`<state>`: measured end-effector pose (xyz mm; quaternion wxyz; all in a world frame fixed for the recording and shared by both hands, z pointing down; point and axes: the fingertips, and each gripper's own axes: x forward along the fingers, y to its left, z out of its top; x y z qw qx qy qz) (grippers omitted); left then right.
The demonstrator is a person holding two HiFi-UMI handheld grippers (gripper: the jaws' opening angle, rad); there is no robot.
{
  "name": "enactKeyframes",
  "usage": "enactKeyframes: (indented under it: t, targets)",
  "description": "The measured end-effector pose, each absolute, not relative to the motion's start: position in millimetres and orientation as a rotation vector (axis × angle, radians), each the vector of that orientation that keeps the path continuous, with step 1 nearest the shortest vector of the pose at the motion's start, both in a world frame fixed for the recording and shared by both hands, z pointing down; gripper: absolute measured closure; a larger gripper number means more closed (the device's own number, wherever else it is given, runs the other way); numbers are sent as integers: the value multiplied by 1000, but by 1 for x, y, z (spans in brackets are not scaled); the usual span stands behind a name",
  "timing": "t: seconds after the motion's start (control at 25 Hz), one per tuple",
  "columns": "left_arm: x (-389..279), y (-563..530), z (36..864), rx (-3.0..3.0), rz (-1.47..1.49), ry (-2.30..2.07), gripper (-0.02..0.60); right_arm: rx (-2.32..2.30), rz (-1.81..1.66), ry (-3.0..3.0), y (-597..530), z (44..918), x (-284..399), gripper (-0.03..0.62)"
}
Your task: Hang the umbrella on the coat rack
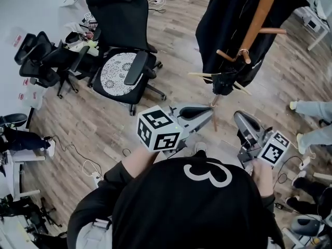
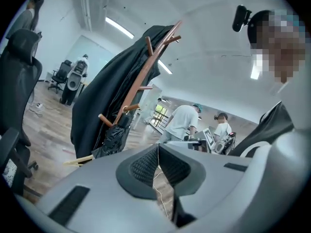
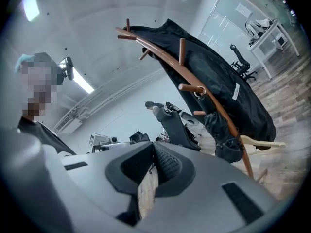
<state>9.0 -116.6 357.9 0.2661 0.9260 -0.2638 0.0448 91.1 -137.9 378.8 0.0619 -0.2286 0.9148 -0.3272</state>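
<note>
The black folded umbrella (image 1: 224, 83) hangs by its strap from a peg of the wooden coat rack (image 1: 257, 19), under a black coat (image 1: 228, 14). My left gripper (image 1: 210, 113) is held away from it, low and to the left, shut with nothing between its pads. My right gripper (image 1: 238, 116) is pulled back below the rack, also shut and empty. In the left gripper view the umbrella (image 2: 112, 137) hangs off the rack (image 2: 141, 79) well beyond the closed left gripper (image 2: 156, 147). The right gripper view has the umbrella (image 3: 226, 135) and rack (image 3: 194, 79) to the right of the closed right gripper (image 3: 153, 144).
A black office chair (image 1: 124, 51) with a patterned seat stands left of the rack, with more chairs (image 1: 39, 56) by the wall. Cables lie on the wooden floor (image 1: 88, 167). A person's legs (image 1: 311, 110) are at the right edge, and people (image 2: 182, 123) stand farther back.
</note>
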Motion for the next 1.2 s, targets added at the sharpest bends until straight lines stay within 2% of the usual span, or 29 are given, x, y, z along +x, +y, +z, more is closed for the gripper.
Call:
enactKeyframes:
  t: [0.48, 1.2]
  targets:
    - [-41, -32, 327, 2603, 114, -749, 565, -625, -883, 2791, -52, 347, 24, 568]
    - [-61, 13, 330, 2603, 133, -761, 565, -599, -850, 2828, -5, 345, -2, 568]
